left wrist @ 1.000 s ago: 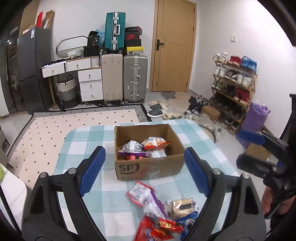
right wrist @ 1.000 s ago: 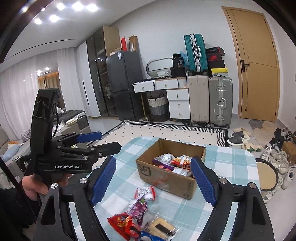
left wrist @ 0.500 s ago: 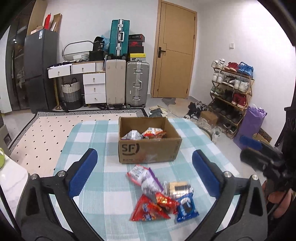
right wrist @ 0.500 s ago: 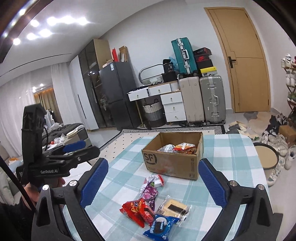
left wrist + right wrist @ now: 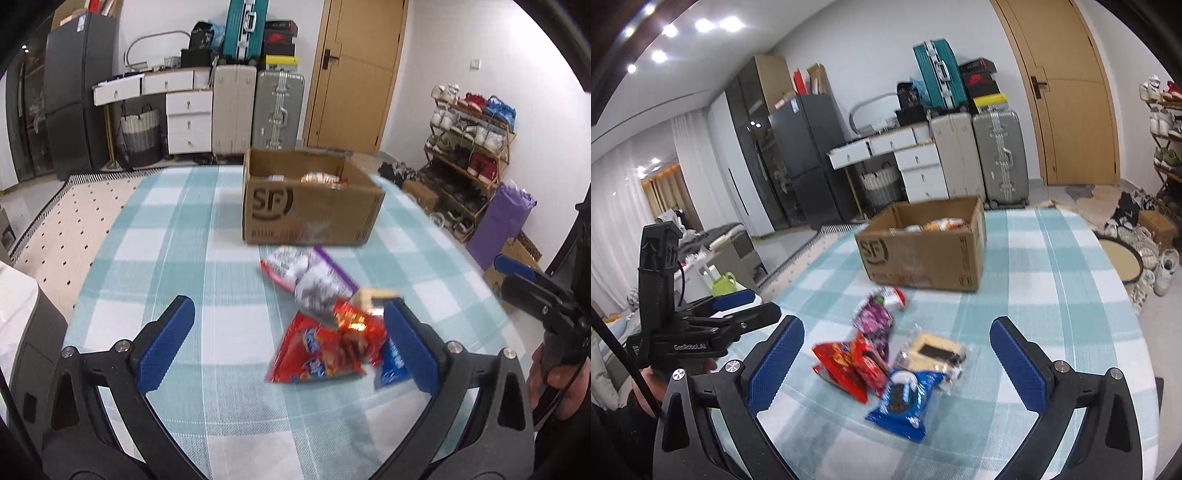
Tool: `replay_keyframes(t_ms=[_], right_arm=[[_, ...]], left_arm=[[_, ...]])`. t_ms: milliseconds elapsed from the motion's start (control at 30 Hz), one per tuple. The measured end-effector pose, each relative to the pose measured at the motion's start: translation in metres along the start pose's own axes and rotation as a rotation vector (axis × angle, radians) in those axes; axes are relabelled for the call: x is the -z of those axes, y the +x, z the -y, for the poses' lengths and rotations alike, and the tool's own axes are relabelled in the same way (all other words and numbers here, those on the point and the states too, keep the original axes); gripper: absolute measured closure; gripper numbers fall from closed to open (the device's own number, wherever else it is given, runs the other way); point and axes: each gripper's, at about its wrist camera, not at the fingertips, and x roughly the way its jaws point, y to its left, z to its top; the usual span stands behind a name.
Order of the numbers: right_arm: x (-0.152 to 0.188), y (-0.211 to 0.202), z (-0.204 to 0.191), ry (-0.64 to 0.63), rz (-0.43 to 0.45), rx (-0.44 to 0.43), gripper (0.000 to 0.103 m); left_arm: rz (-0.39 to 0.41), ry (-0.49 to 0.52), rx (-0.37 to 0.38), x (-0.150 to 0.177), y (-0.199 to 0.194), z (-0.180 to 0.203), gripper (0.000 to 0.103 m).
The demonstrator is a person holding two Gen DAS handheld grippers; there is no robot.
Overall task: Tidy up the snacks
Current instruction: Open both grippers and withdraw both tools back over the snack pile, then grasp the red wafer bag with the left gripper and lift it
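Note:
An open cardboard box (image 5: 310,206) (image 5: 923,254) with a few snack packs inside stands mid-table. In front of it lies a loose heap: a red pack (image 5: 321,354) (image 5: 849,363), a blue cookie pack (image 5: 905,398), a clear cracker pack (image 5: 934,350), a purple pack (image 5: 873,321) and a red-white pack (image 5: 282,264). My left gripper (image 5: 288,347) is open, low over the cloth, with the red pack just past its fingertips. My right gripper (image 5: 895,365) is open too, and the heap lies between and beyond its blue pads (image 5: 1015,363), untouched.
The table wears a teal checked cloth (image 5: 166,258). Each gripper shows at the edge of the other's view, held in a hand (image 5: 713,321) (image 5: 535,291). Suitcases (image 5: 280,107), white drawers, a dark fridge, a door and a shoe rack (image 5: 469,147) stand behind.
Both grippers have sunk toward the table and closer to the snack heap, so the box's side now shows more than its inside. Both sets of jaws have spread wider.

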Motion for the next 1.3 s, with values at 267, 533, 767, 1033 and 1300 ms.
replay_keyframes(t_ms=[267, 533, 767, 1033, 1300], right_arm=[[0.03, 0.013, 0.013, 0.048, -0.051, 0.002, 0.001], [0.047, 0.01, 0.012, 0.051, -0.069, -0.016, 0.001], [0.056, 0.007, 0.014, 0.056, -0.077, -0.024, 0.001], [0.061, 0.006, 0.017, 0.064, -0.082, -0.025, 0.001], [0.063, 0.007, 0.018, 0.067, -0.089, -0.024, 0.001]], left_arm=[[-0.1, 0.039, 0.011, 0.03, 0.046, 0.0, 0.001], [-0.171, 0.052, 0.044, 0.04, 0.077, 0.011, 0.001], [-0.204, 0.072, 0.019, 0.038, 0.1, 0.018, 0.001], [-0.233, 0.053, 0.036, 0.035, 0.118, 0.014, 0.012], [-0.234, -0.007, 0.123, 0.04, 0.127, 0.003, 0.044]])
